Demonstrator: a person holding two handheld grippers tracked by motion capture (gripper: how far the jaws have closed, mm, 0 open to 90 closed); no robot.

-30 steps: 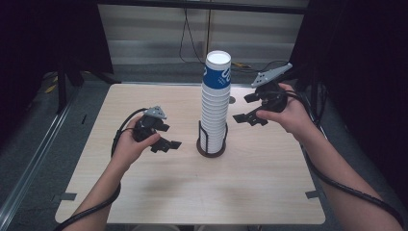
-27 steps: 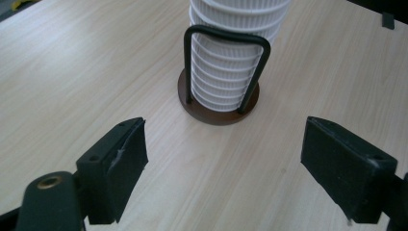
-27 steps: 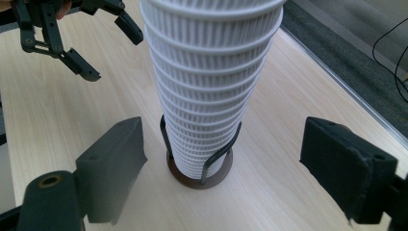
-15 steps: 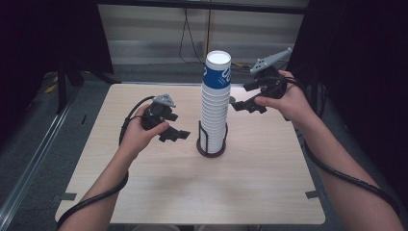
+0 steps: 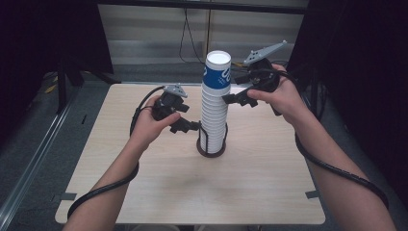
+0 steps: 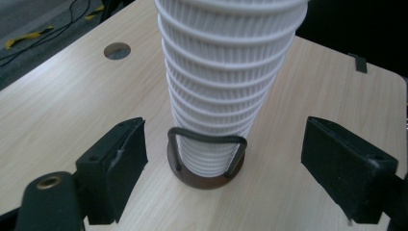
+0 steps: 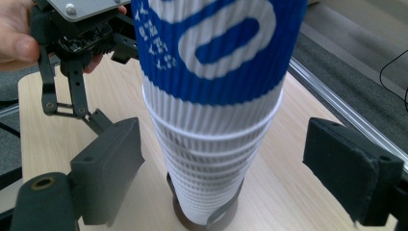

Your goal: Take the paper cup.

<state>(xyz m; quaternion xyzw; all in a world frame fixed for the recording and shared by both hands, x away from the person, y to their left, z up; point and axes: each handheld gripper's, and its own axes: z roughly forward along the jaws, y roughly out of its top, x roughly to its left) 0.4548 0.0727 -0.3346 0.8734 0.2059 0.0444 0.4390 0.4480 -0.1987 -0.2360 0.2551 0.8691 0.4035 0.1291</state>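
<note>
Left gripper [image 5: 192,126], black and two-jawed, sits low beside the tall stack of ribbed white paper cups [image 5: 214,115]. Its own camera shows both jaws spread wide on either side of the stack's foot, with nothing pressed between the pads, so it is released. The stack stands upright near the middle of the pale wooden table [image 5: 144,187], seated in a round brown base with dark wire hoops [image 5: 210,147] that rise around its lowest cups. The topmost cup with a blue band and white lettering [image 5: 217,72] crowns the pile.

Farther right, the right gripper [image 5: 234,98] hangs level with the upper cups; in its own view the jaws stand wide apart, flanking the blue-banded cup [image 7: 216,57] without touching it, also released.

Paper cups like these are probably very light and thin-walled. A hard squeeze would likely dent one, and the nested cups may cling together. The ribbed sleeve should offer good friction. The sensible grip is gently across the top cup's blue band, below its rim, while the lower gripper steadies the stack just above the wire hoops.
</note>
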